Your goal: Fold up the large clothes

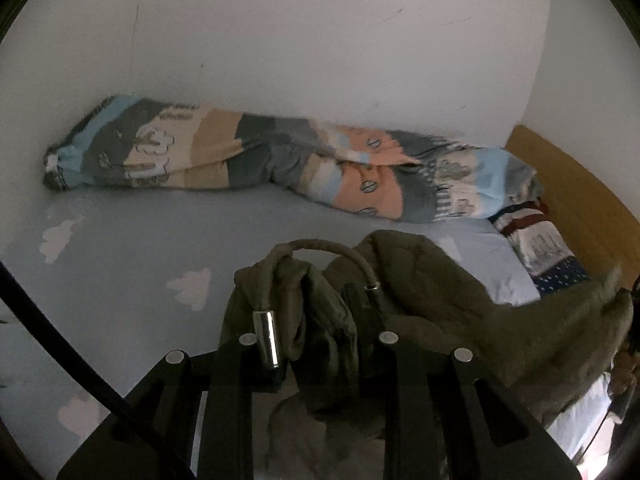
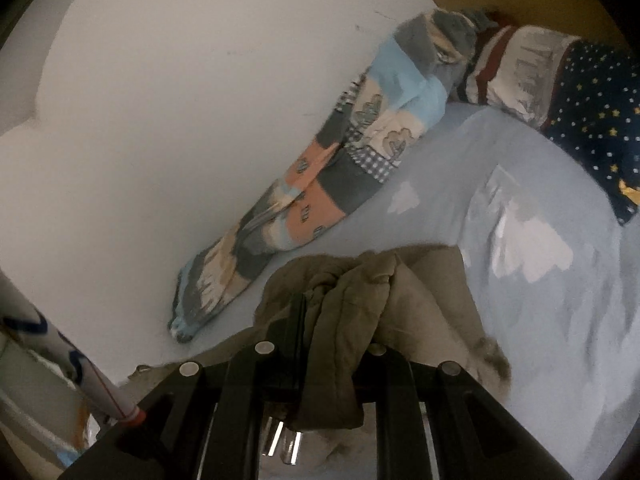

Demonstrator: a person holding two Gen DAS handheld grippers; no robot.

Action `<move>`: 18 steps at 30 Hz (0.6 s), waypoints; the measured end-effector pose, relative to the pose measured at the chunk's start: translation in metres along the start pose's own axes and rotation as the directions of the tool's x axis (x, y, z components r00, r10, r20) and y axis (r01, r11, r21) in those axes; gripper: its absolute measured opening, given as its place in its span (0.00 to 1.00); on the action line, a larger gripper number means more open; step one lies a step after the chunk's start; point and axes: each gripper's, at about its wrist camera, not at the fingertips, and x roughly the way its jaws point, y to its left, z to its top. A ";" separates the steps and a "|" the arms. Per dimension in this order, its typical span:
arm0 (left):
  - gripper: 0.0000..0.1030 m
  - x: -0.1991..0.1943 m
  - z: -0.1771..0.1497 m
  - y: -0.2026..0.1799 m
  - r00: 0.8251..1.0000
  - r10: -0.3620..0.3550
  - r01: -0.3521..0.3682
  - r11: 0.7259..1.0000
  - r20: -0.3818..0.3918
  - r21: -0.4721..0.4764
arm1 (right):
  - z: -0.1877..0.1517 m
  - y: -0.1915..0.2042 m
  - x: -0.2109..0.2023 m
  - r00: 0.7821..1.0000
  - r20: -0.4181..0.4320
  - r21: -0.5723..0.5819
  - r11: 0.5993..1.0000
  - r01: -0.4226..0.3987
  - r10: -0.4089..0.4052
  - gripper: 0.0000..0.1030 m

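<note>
Now olive coat point(image 1: 440, 304) bunched inside both tools point(image 1: 316, 320) point(image 2: 336, 332).

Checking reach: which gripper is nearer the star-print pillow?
Right. The right gripper has the star-print pillow close ahead to its right; from the left gripper it lies farther off.

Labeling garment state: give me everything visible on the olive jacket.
The olive jacket looks padded and matte, bunched and creased, not yet folded. A cord with metal tips loops from it. It lies on the cloud-print sheet. The left hand-held gripper and right hand-held gripper each pinch a gathered fold.
</note>
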 end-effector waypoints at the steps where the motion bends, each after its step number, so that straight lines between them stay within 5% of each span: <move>1: 0.23 0.016 0.004 0.002 1.000 0.007 -0.008 1.000 -0.013 -0.003 | 0.008 -0.002 0.014 1.000 -0.003 -0.001 1.000 0.015 -0.015 0.14; 8: 0.34 0.080 0.002 0.035 0.994 0.009 -0.015 0.998 -0.110 -0.054 | 0.041 -0.035 0.113 0.990 -0.039 0.038 0.989 0.140 -0.138 0.14; 11: 0.41 0.074 -0.009 0.042 0.995 -0.033 0.029 0.999 -0.093 -0.046 | 0.042 -0.056 0.145 0.980 -0.064 0.063 0.979 0.193 -0.189 0.14; 15: 0.66 0.050 -0.016 0.064 0.999 -0.026 0.024 0.996 -0.028 -0.084 | 0.038 -0.081 0.171 0.971 -0.092 0.129 0.964 0.232 -0.221 0.14; 18: 0.66 0.022 -0.020 0.080 0.999 0.029 -0.025 0.990 0.027 -0.136 | 0.039 -0.096 0.175 0.974 -0.097 0.234 0.946 0.224 -0.206 0.15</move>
